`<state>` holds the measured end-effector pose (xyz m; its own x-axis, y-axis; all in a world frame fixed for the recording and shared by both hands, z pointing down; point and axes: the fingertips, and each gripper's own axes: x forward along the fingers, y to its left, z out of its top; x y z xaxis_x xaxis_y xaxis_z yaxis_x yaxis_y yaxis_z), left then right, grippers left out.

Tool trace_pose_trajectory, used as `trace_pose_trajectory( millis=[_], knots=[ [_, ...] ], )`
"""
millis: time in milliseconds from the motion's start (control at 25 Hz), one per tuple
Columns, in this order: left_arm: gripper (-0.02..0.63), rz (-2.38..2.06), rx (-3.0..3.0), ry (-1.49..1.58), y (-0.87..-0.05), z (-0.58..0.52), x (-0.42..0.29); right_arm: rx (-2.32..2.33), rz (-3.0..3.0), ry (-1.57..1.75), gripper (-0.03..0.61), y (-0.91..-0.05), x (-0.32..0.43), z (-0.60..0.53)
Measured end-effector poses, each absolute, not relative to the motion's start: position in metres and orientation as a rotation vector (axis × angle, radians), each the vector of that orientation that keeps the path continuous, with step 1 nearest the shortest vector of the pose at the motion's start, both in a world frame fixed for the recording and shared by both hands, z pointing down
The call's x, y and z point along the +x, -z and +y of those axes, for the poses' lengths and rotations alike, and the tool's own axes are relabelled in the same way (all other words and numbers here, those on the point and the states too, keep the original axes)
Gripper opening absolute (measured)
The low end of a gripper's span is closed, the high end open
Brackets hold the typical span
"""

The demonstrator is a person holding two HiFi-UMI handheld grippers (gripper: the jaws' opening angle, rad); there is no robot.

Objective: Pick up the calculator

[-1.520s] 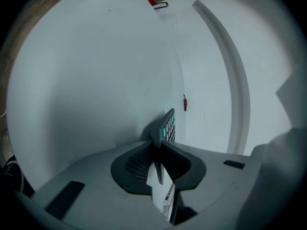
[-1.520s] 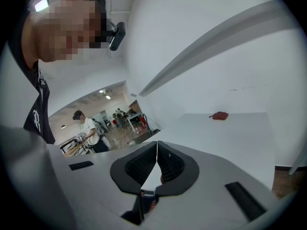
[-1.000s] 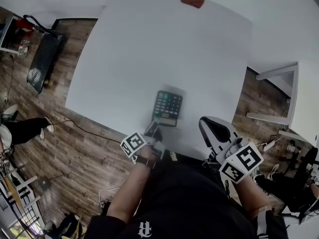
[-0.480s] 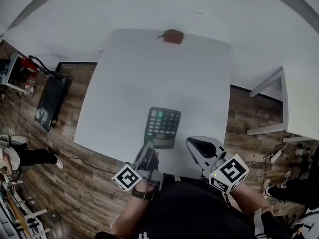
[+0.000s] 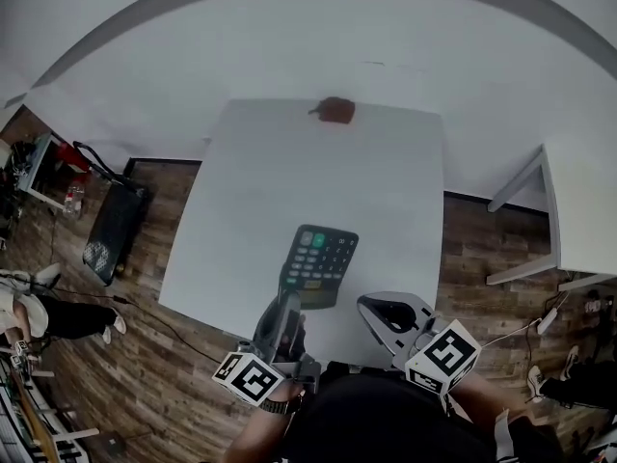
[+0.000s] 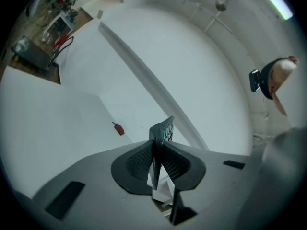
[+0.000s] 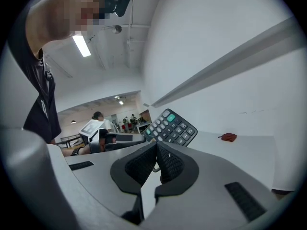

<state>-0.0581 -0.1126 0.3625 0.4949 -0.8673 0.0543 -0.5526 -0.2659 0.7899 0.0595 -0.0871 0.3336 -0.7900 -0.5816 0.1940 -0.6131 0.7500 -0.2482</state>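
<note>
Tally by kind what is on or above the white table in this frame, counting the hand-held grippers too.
calculator: 1
hand-held grippers: 2 (left hand-held gripper shut on the calculator, right hand-held gripper shut, holding nothing)
small red-brown object at the far edge of the table: 1
Total: 4

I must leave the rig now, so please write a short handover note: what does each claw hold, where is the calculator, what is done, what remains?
Left claw: shut on the calculator, at its near edge.
Right claw: shut, empty, beside the left one.
Calculator: held clear above the white table.
Done: the pick-up.
Left: only hold it steady.
</note>
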Motion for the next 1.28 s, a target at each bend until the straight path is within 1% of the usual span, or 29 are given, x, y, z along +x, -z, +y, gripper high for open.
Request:
trace_pose_trajectory(
  millis=[400, 1280],
  knots=[
    [0.049, -1.226, 2.079, 0.482, -0.339, -0.098, -0.056, 0.904, -2.859, -0.376, 0.014, -0.328, 0.049, -0.068],
    [0.048, -1.229, 2.078, 0.499, -0.334, -0.092, -0.058, 0.889, -2.86, -0.342, 0.014, -0.325, 0.045, -0.06]
  ],
)
